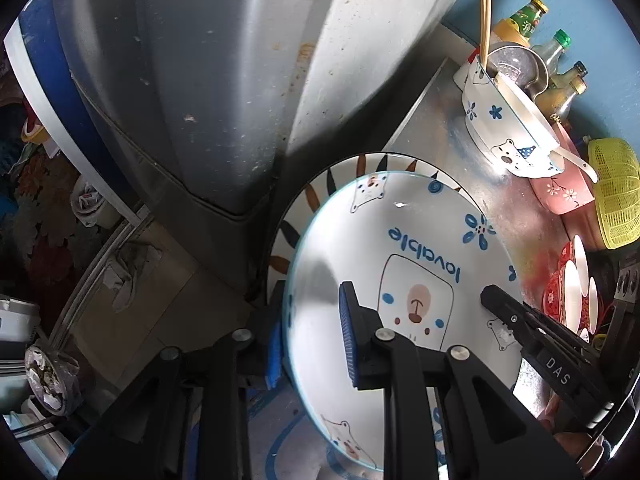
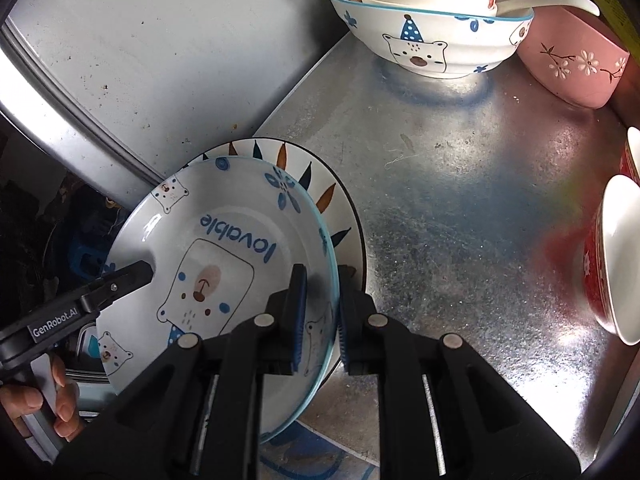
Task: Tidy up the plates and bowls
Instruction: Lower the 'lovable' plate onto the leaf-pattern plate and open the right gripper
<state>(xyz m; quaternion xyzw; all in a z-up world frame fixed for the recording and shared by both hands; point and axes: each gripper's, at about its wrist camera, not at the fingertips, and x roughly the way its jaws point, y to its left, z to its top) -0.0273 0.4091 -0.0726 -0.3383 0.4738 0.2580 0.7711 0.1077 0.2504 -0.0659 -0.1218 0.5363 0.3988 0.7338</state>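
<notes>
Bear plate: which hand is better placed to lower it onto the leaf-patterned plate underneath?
Probably the right. The right gripper clamps the bear plate's rim over the leaf-patterned plate and metal counter. The left gripper clamps the opposite rim, out by the counter's edge. Both hold it.

The right gripper (image 2: 320, 312) clamps its blue-padded jaws on the right rim of the bear plate (image 2: 224, 272), which is printed "lovable" and sits tilted over the leaf-pattern plate (image 2: 340, 208) on the metal counter (image 2: 460, 208). The left gripper (image 2: 136, 274), held by a hand (image 2: 36, 404), reaches the same plate's left rim. Farther back stand a bear bowl (image 2: 428, 40) holding smaller bowls and a spoon (image 2: 548, 0), and a pink bowl (image 2: 576, 64); red bowls (image 2: 604, 264) line the right edge.
</notes>
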